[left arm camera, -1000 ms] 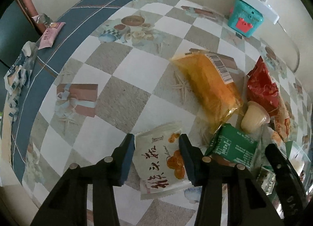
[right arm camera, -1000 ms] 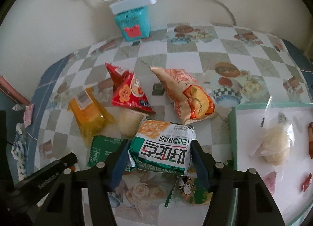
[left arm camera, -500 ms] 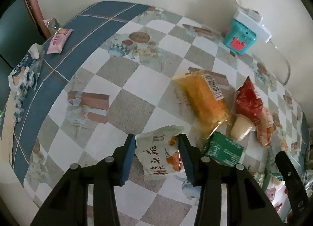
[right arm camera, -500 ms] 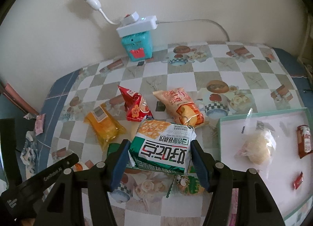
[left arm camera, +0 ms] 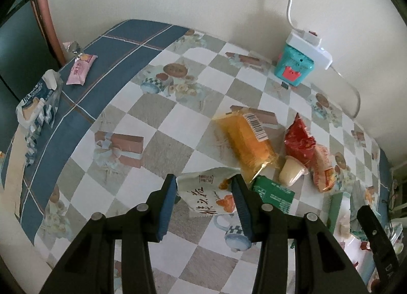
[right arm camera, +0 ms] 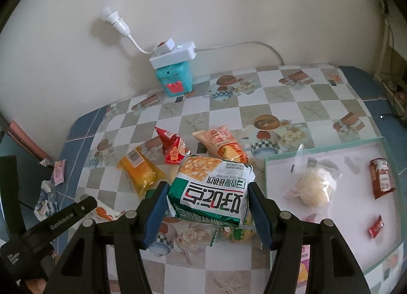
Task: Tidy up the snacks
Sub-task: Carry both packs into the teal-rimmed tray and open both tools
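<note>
My left gripper (left arm camera: 203,192) is shut on a white snack packet with orange fruit print (left arm camera: 208,192) and holds it above the table. My right gripper (right arm camera: 207,197) is shut on a green-and-white cracker pack (right arm camera: 213,192), also lifted. On the checked tablecloth lie a yellow-orange packet (left arm camera: 244,139), a red pouch (left arm camera: 300,141), a jelly cup (left arm camera: 292,172), a green packet (left arm camera: 274,192) and an orange chip bag (right arm camera: 221,144). A green-rimmed tray (right arm camera: 267,164) at the right holds a clear-bagged bun (right arm camera: 315,187) and small red packets (right arm camera: 380,177).
A teal box with a white power strip on top (right arm camera: 175,75) stands against the wall, its cable running along the wall. A pink wrapper (left arm camera: 80,69) and a blue-white bag (left arm camera: 38,106) lie on the blue border at the table's left edge.
Both grippers have risen and pulled back from the table with their packets still held; the table and the tray show from higher up.
</note>
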A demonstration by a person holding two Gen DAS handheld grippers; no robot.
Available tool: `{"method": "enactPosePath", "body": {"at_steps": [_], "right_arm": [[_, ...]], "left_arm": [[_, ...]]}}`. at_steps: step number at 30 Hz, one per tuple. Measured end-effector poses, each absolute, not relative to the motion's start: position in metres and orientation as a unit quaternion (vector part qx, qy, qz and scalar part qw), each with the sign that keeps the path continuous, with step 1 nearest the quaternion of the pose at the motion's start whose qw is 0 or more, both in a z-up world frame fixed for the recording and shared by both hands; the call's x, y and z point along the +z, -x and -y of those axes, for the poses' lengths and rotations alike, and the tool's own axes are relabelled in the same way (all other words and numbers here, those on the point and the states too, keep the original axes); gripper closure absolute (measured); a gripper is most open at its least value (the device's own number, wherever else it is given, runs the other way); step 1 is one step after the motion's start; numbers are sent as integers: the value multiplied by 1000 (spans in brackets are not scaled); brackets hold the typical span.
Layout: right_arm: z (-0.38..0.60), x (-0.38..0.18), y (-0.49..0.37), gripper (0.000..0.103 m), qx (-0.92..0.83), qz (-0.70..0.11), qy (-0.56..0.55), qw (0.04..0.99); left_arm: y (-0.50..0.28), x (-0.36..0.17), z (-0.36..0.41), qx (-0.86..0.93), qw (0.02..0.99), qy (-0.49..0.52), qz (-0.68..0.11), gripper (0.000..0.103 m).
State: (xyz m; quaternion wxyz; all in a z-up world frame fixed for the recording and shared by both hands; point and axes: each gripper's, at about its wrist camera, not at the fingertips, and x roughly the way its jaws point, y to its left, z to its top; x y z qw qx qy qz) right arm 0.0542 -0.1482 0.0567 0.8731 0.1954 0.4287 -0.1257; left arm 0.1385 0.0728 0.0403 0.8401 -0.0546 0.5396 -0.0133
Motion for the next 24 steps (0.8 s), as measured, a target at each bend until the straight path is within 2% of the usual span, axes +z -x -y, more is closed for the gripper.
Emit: {"method": "enactPosePath", "body": {"at_steps": [24], "right_arm": [[252, 78, 19, 38, -267, -389, -264, 841]], "left_arm": [[-100, 100, 6, -102, 875, 1, -474, 57]]}}
